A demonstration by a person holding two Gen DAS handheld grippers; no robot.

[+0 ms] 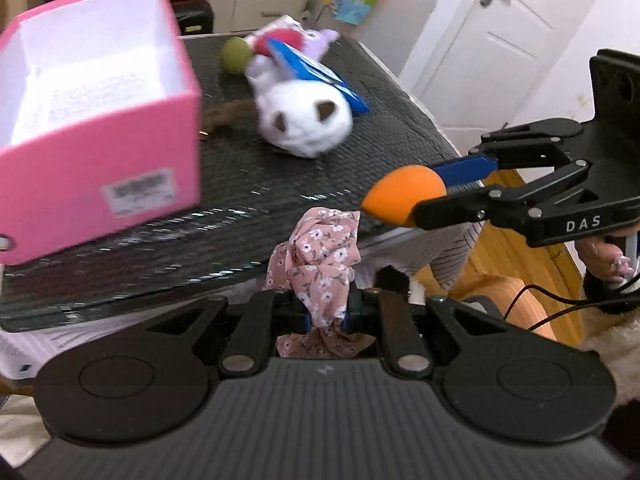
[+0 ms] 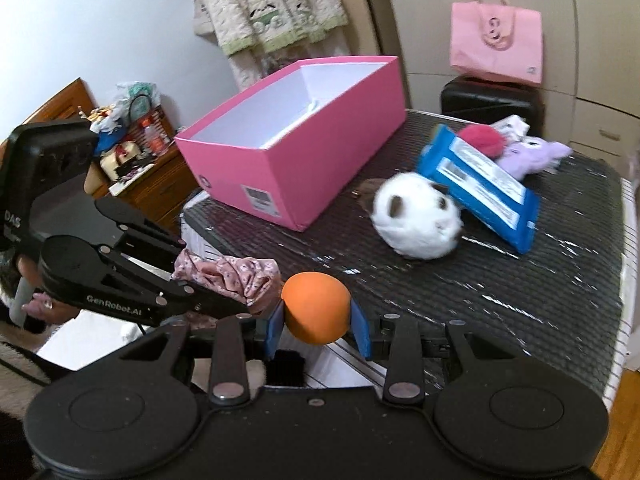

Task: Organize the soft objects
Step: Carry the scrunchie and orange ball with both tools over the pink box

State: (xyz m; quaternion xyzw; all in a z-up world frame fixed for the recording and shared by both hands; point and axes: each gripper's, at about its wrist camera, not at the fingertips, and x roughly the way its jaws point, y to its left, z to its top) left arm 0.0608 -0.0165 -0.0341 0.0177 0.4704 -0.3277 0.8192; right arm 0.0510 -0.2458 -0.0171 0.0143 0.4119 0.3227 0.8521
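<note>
My left gripper (image 1: 326,312) is shut on a pink floral scrunchie (image 1: 320,264), held at the near edge of the table; it also shows in the right wrist view (image 2: 232,278). My right gripper (image 2: 316,330) is shut on an orange sponge egg (image 2: 315,307), seen in the left wrist view (image 1: 404,195) just right of the scrunchie. An open pink box (image 1: 92,120) with a white inside stands on the table's left (image 2: 304,136). A white plush (image 1: 306,118) lies in the middle (image 2: 418,220).
A blue wipes pack (image 2: 478,186), a red pompom (image 2: 480,138), a purple plush (image 2: 532,156), a green ball (image 1: 236,54) and a brown hair tuft (image 1: 230,114) lie on the dark woven table (image 2: 500,300). A pink bag (image 2: 496,42) hangs behind.
</note>
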